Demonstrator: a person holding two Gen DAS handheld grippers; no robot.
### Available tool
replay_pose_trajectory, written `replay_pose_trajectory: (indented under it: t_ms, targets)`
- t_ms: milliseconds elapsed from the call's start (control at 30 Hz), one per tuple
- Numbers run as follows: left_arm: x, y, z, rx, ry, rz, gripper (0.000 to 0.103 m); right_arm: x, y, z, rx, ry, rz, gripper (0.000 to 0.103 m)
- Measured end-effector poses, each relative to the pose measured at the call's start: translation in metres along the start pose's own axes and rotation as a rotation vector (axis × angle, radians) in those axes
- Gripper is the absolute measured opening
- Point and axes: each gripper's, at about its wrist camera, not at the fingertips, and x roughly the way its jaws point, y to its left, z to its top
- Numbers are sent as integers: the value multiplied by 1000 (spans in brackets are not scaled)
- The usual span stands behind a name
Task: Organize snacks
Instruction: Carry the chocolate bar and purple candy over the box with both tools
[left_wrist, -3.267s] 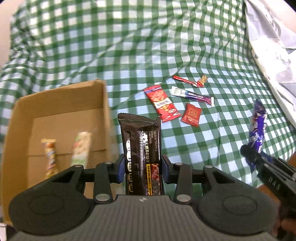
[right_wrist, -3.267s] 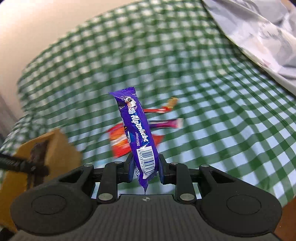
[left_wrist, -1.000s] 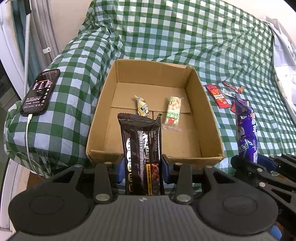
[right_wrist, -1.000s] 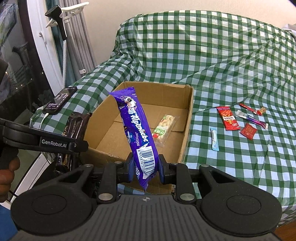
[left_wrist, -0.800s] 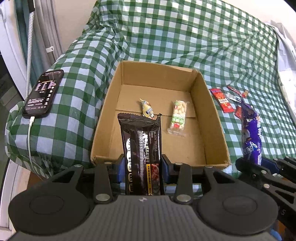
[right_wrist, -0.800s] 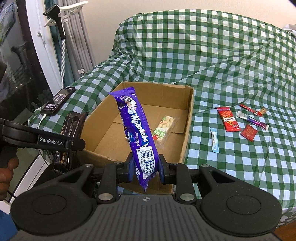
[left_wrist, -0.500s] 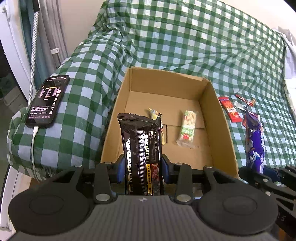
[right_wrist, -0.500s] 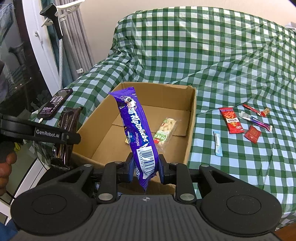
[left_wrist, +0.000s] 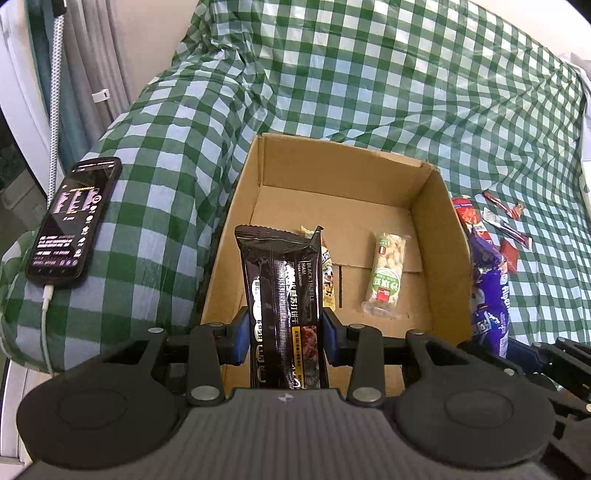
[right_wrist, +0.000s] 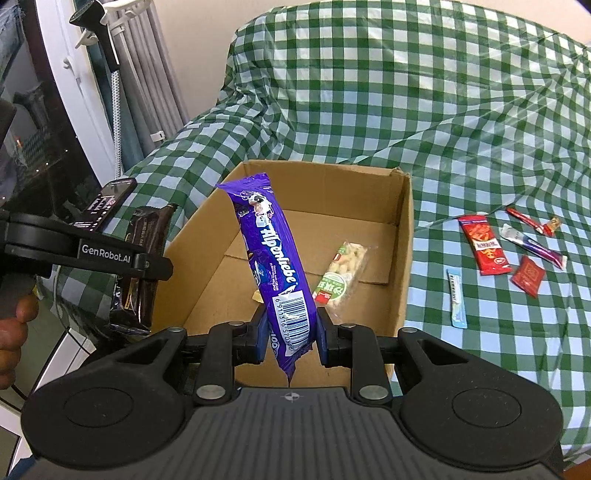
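Observation:
My left gripper (left_wrist: 283, 338) is shut on a black snack bar (left_wrist: 282, 291), which stands upright over the near wall of an open cardboard box (left_wrist: 441, 236). My right gripper (right_wrist: 290, 338) is shut on a purple chocolate bar (right_wrist: 271, 254), held upright above the same box (right_wrist: 404, 266) near its front edge. In the box lie a green-labelled peanut bar (left_wrist: 386, 273) and a small yellow snack (left_wrist: 327, 275), partly hidden behind the black bar. The purple bar (left_wrist: 489, 291) shows at the right of the left wrist view, outside the box's right wall.
Several small snack packets lie on the green checked cloth right of the box: a red packet (right_wrist: 484, 243), a small red square (right_wrist: 528, 275), a light blue stick (right_wrist: 456, 302). A phone (left_wrist: 74, 221) on a cable rests on the cloth's left edge. A person's hand (right_wrist: 13, 332) holds the left gripper.
Both grippers have moved forward toward the box with their bars held; the box looks larger and nearer in both views. Neither grip has changed.

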Motion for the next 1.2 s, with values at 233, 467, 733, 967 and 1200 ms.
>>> replay_pose_trajectory:
  t_ms: [233, 467, 733, 967, 1200]
  targets:
    - [29, -4, 14, 19, 34, 3, 43, 27, -7, 9, 23, 24, 2, 27]
    - [59, -12, 24, 39, 69, 4, 43, 51, -19, 14, 53, 49, -9, 27]
    - [89, -18, 30, 60, 110, 11, 43, 75, -32, 14, 78, 82, -19, 27]
    - [107, -20, 32, 71, 138, 20, 43, 89, -38, 13, 88, 107, -26, 27]
    - [119, -21, 30, 74, 160, 37, 43, 99, -39, 12, 92, 122, -28, 27]
